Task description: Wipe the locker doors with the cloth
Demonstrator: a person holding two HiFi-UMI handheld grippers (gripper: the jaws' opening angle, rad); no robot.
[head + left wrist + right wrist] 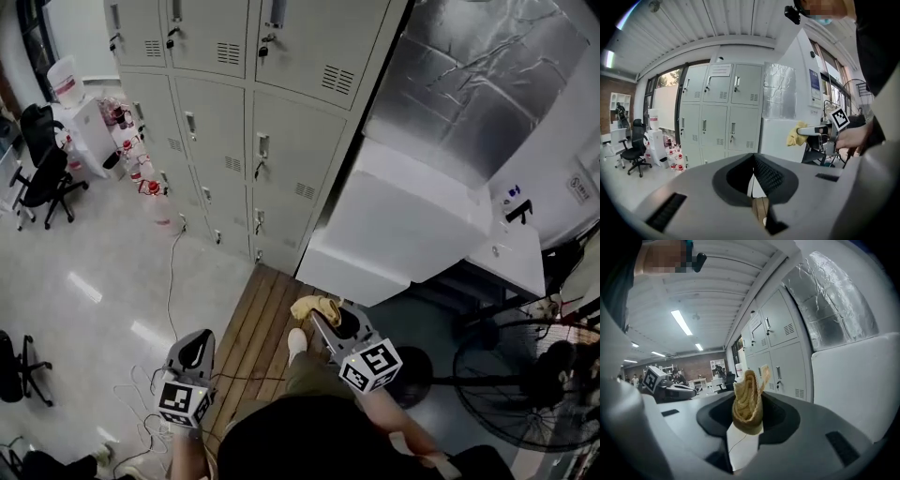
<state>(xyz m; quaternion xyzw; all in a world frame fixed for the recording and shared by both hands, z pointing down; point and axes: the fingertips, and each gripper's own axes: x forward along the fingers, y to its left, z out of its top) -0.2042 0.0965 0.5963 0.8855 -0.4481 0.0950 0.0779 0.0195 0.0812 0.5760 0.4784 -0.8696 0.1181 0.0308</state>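
The right tongs (322, 317) are clenched on the yellow cloth (746, 401), which stands bunched between the two jaws and sticks out a little past their tips. The left tongs (753, 161) are pressed together with nothing between them, and they are held lower and to the left, well apart from the right ones. The cloth touches no door: in the head view it hangs over a strip of wooden floor (258, 319), and the grey locker doors (234, 122) rise beyond the far end of that strip, with the lowest row nearest to the cloth. Just to the right of the right tongs stands a white cabinet (394, 225), and its lower corner comes close to them, so the room on that side is narrow. A fan (534, 384) stands further right, near the bottom. To the left, the pale floor (84, 281) is wide, with only a thin cable (170, 281) lying across it. Bottles (150, 187) stand at the foot of the left lockers, and an office chair (42, 173) is further left.
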